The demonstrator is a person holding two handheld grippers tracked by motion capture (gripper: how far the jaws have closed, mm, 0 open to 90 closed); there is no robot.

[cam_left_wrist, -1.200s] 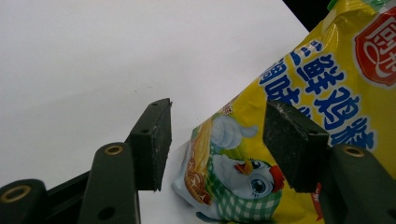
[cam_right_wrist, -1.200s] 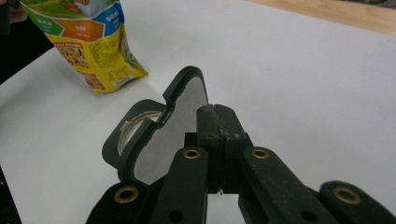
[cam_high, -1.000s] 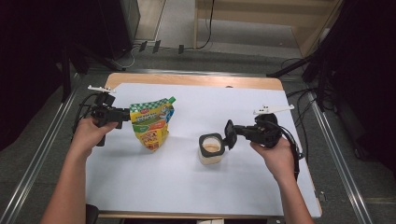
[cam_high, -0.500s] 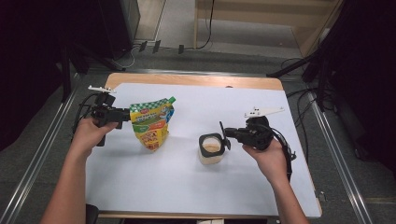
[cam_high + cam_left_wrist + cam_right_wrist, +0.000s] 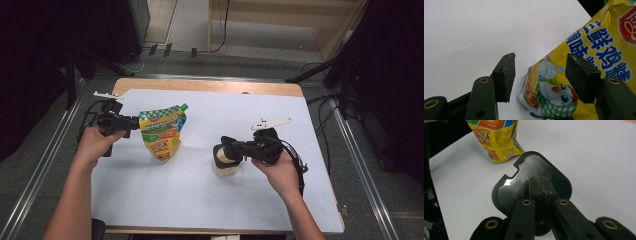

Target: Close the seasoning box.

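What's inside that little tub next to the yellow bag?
The tub holds something pale beige, glimpsed from above. The right hand-held gripper holds a black lid over its mouth, covering most of the contents, so what it is cannot be told.

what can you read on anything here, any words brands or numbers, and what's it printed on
"鲜鸡": blue characters on the front of the yellow pouch, seen in the left gripper view; the blue characters around them are cut off or hidden.
Red badge at the pouch's top corner: one white character, cropped, unreadable.
Small print and panels on the pouch's back, in the right gripper view: too small to read.
Black lid and container: no text.
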